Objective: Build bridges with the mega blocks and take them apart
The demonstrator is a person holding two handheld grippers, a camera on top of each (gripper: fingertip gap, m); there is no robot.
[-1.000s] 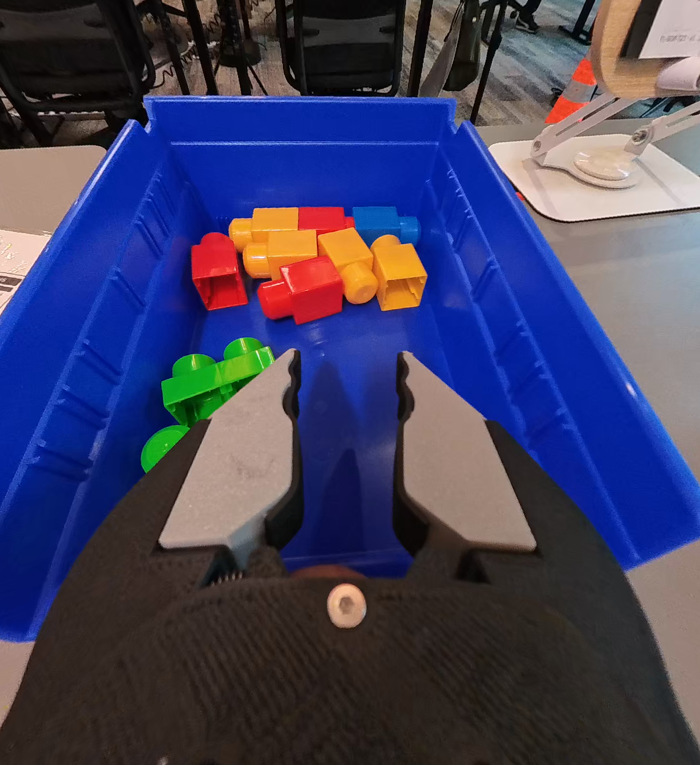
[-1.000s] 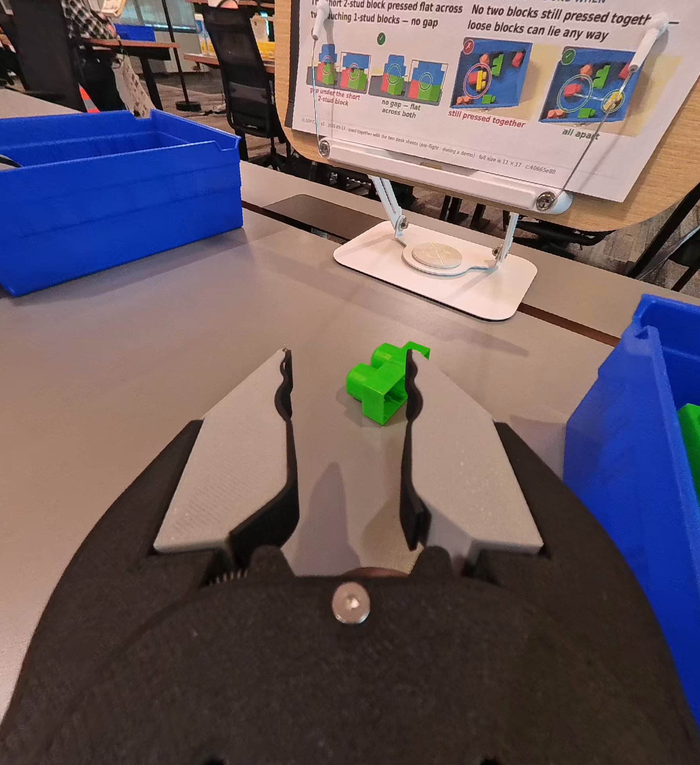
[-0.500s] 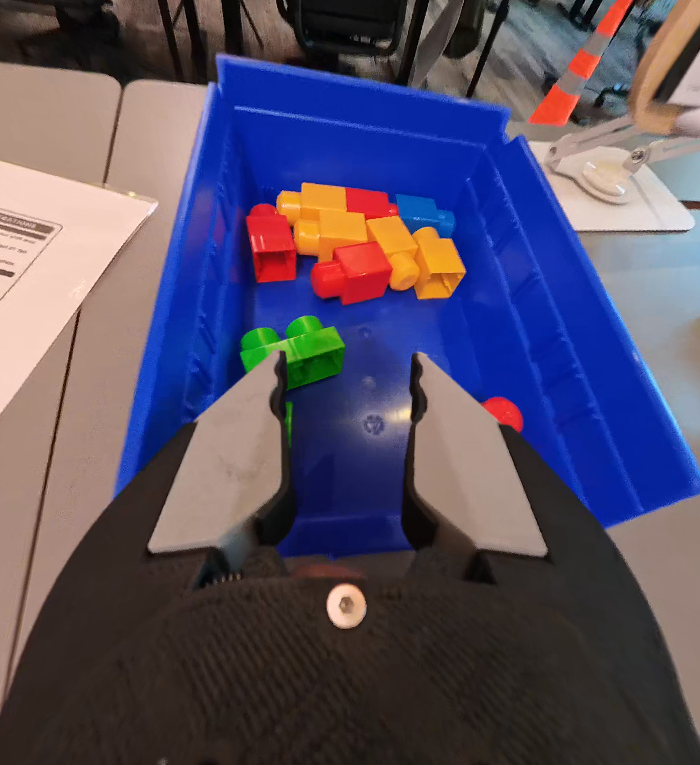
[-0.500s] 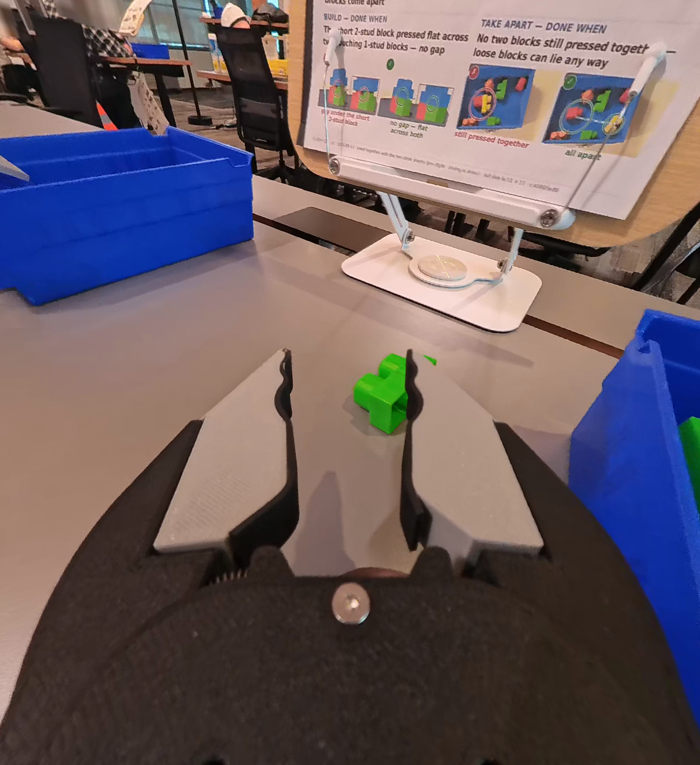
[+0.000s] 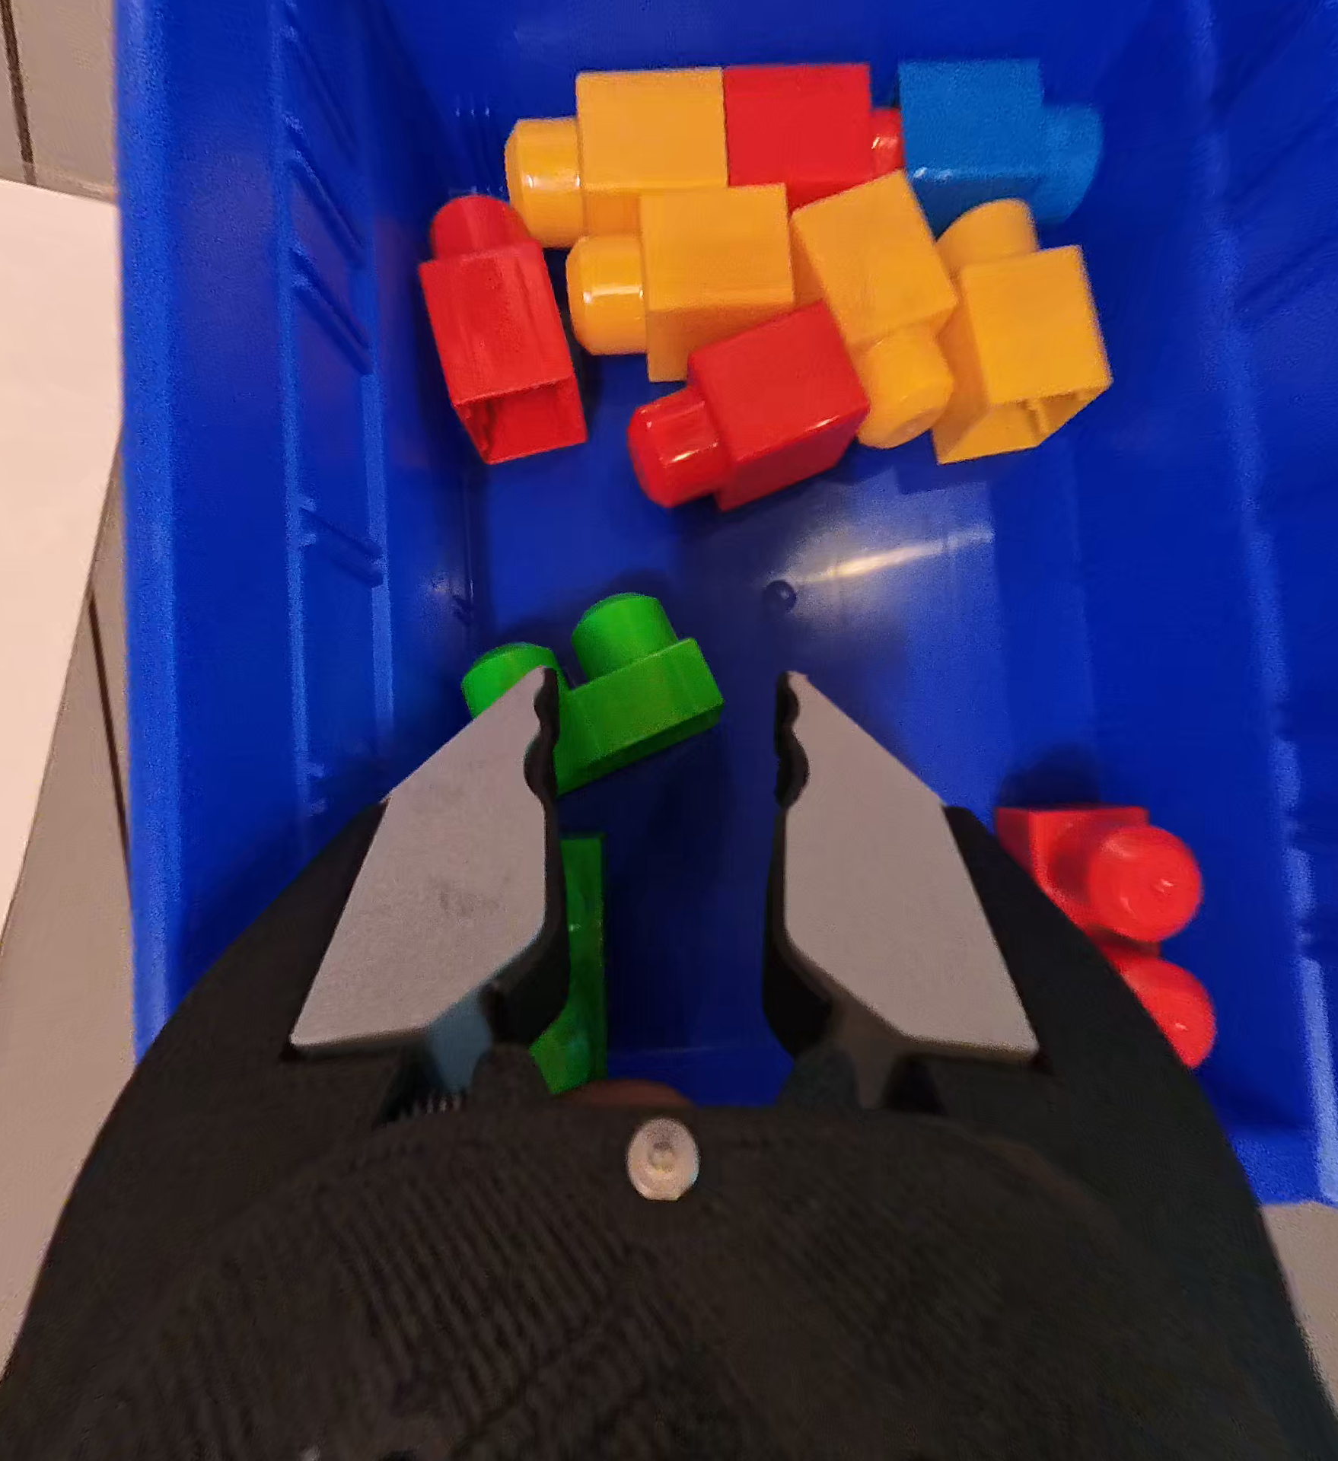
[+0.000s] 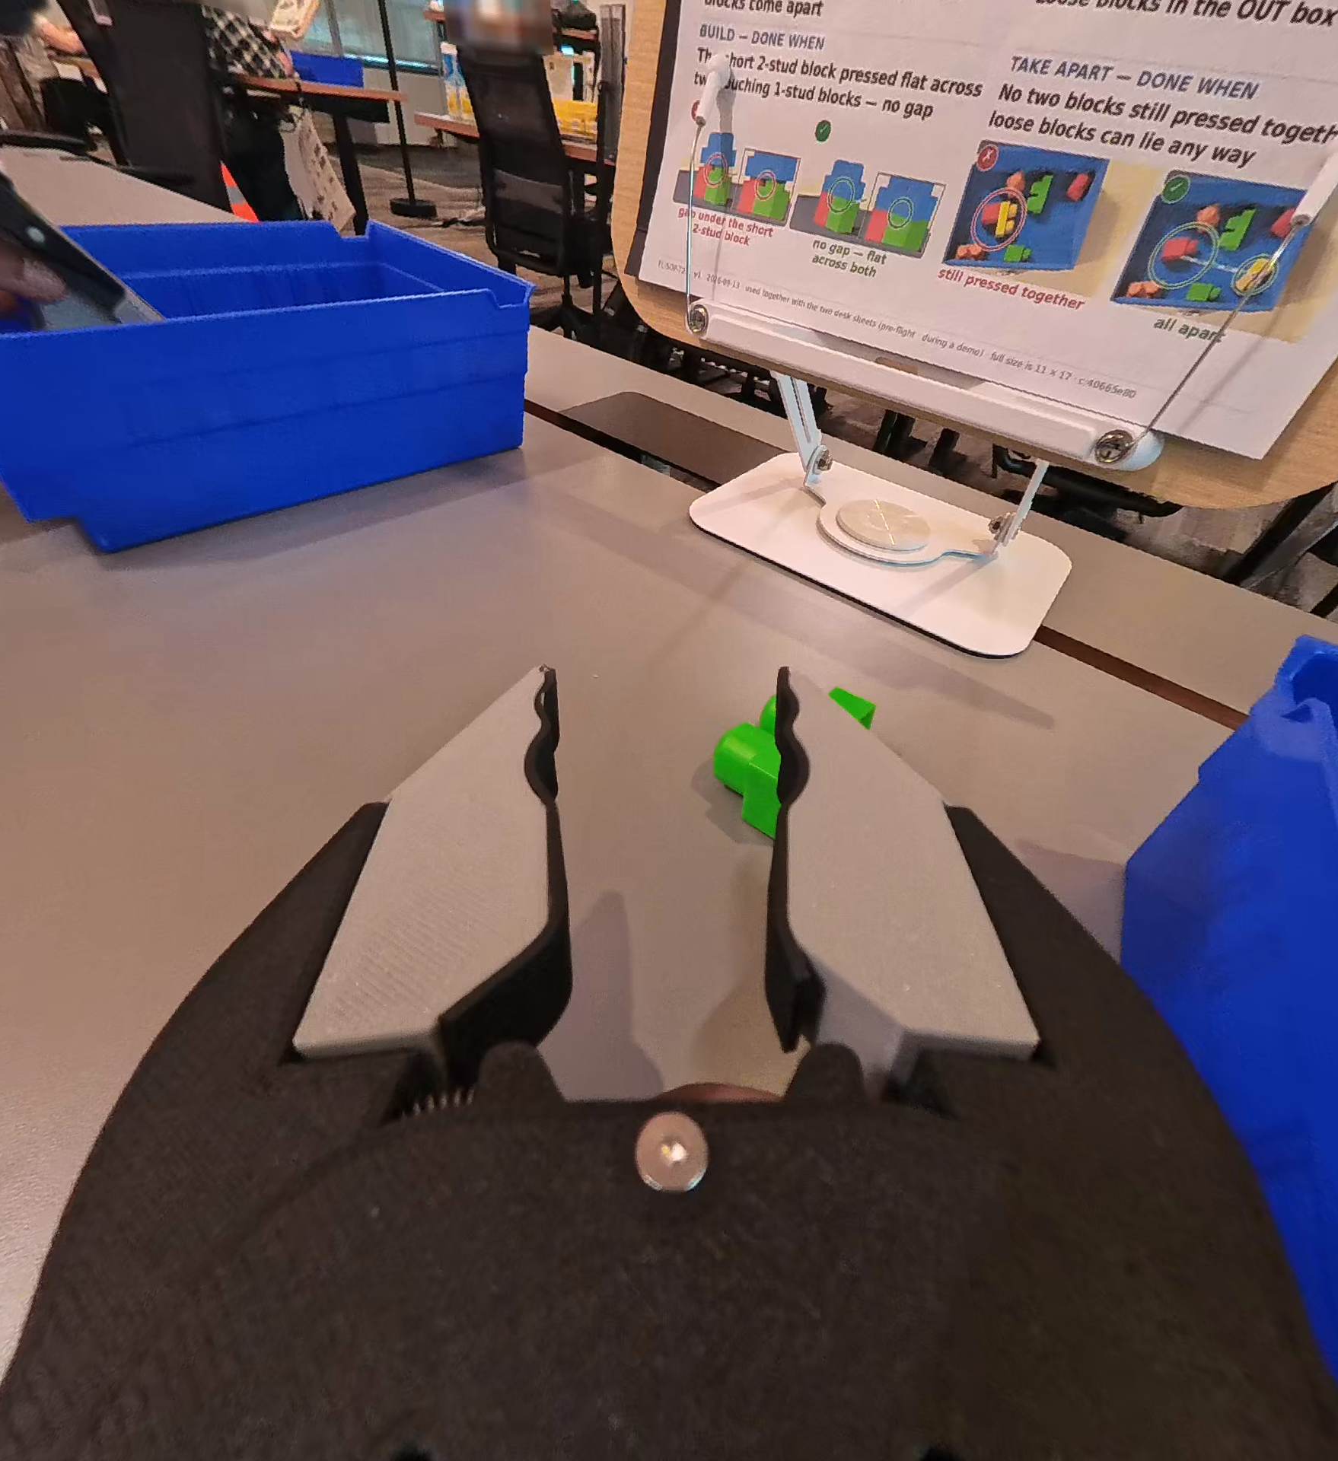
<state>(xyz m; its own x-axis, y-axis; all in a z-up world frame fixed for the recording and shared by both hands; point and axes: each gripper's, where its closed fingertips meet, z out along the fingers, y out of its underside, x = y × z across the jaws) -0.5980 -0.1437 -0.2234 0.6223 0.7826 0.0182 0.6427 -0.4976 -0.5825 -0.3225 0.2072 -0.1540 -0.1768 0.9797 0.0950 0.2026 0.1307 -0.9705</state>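
In the left wrist view my left gripper [image 5: 662, 715] is open and empty, reaching down into a blue bin [image 5: 247, 490]. A green two-stud block [image 5: 634, 704] lies just ahead of its left finger, and a second green block [image 5: 580, 949] is partly hidden under that finger. Several yellow, red and blue blocks [image 5: 761, 261] lie heaped at the bin's far end. A red two-stud block [image 5: 1109, 885] lies at the right. In the right wrist view my right gripper [image 6: 666, 696] is open and empty above the grey table. A green block [image 6: 745, 763] lies on the table, partly hidden behind its right finger.
A second blue bin [image 6: 255, 379] stands at the table's far left, with the left gripper and a hand over it. An instruction board on a white stand [image 6: 887, 545] is at the back. Another blue bin [image 6: 1267, 949] holding green blocks is at the right edge. A white sheet [image 5: 9, 553] lies left of the bin. Left tips to right tips: about 45 cm.
My left gripper has moved forward and tipped down into the bin, closer to the green blocks. My right gripper has shifted slightly left, so the green block hides further behind its right finger.
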